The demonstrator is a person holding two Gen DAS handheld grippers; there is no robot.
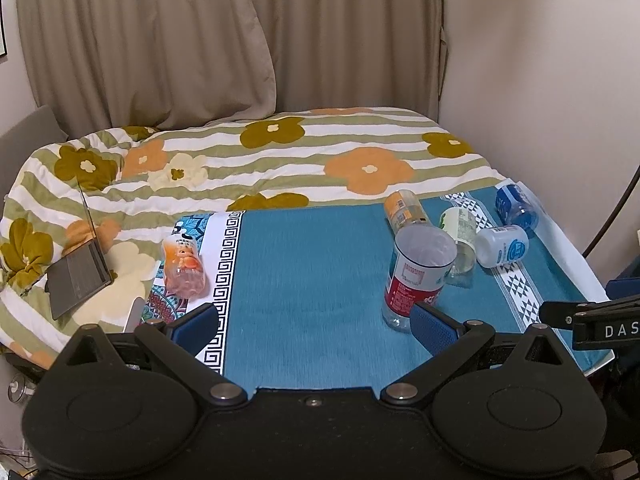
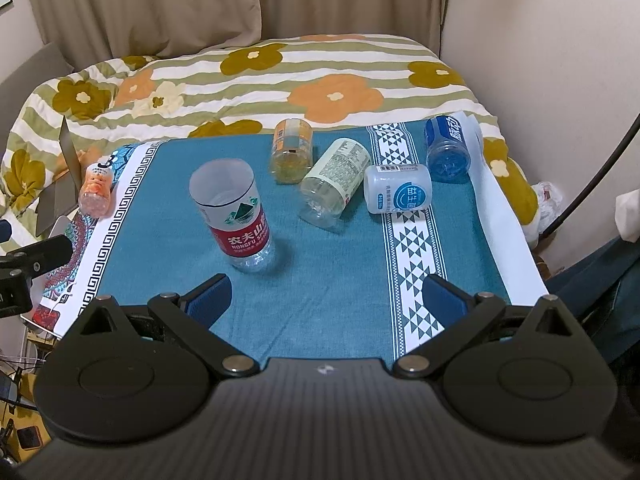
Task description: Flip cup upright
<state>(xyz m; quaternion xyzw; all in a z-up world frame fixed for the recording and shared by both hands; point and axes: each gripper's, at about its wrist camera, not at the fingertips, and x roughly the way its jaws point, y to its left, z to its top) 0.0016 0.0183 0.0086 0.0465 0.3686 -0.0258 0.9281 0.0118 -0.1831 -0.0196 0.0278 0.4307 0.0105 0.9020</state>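
A clear cup cut from a red-labelled bottle [image 1: 416,276] [image 2: 236,216] stands upright on the teal cloth, open end up. Behind it several cups lie on their sides: an orange one [image 1: 404,210] [image 2: 290,148], a cream-labelled one [image 1: 460,236] [image 2: 334,184], a white one with a blue logo [image 1: 502,246] [image 2: 398,188] and a blue one [image 1: 516,204] [image 2: 448,148]. A peach-coloured cup [image 1: 184,266] [image 2: 95,192] lies at the table's left edge. My left gripper [image 1: 316,328] is open and empty, its right pad just in front of the upright cup. My right gripper [image 2: 326,296] is open and empty, nearer the front edge.
The table [image 1: 304,280] [image 2: 340,264] carries a teal cloth with patterned borders. A bed with a flowered quilt [image 1: 260,160] lies behind it, with an open laptop [image 1: 80,268] on its left. Curtains and a wall stand behind. The other gripper's body [image 1: 592,320] shows at the right.
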